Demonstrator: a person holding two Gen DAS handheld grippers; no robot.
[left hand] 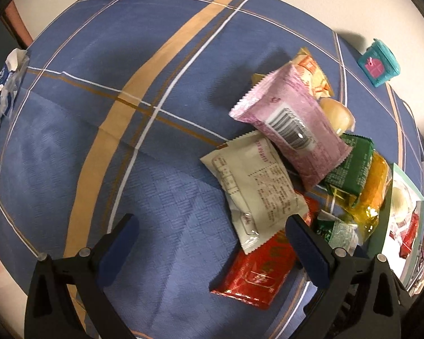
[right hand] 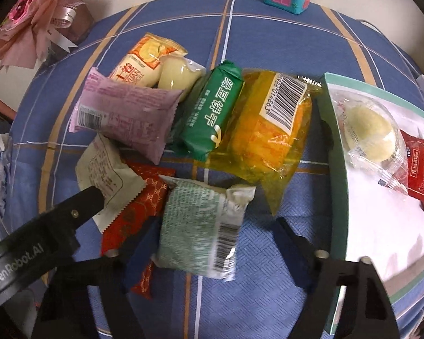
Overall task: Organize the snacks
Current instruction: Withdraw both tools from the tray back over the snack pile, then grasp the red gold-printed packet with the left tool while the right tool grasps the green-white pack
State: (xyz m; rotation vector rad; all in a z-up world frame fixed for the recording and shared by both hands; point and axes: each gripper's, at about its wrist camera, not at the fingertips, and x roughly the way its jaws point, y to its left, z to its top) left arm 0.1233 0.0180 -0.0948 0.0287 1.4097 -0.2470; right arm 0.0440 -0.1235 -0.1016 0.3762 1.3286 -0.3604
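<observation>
Several wrapped snacks are lying heaped on the blue checked cloth (left hand: pixel 155 56) over the worktop, and I am sorting them toward the tray (right hand: pixel 336 152) on the right. I judge the heap is loose because nothing has been laid in order yet: packs are leaning on one another, so any pull may drag a neighbour.

Going from the left, my left gripper (left hand: pixel 212 234) is hovering with jaws wide and holding nothing. Its right finger is sitting over the edge of the white pack (left hand: pixel 254 186) and the red pack (left hand: pixel 257 274) beneath it. Whether it is touching either, I cannot tell. Beyond them the pink pack (left hand: pixel 291 124) is resting on top of the pile, propped against the orange-and-cream pack (left hand: pixel 313 76).

Moving right, my right gripper (right hand: pixel 217 226) is straddling the pale green pack (right hand: pixel 200 226). The jaws are standing wide, the left finger close against the pack and the right finger apart from it, so I am judging this a grasp being lined up, not one made. Behind it the dark green pack (right hand: pixel 212 107) and the yellow pack (right hand: pixel 268 130) are lying side by side, touching.

Furthest right, the tray is holding two items on its white floor: a round pale cake in clear wrap (right hand: pixel 370 132) and a small red pack (right hand: pixel 421 169), touching each other. Most of the tray is bare, so I reckon the job is at an early stage.
</observation>
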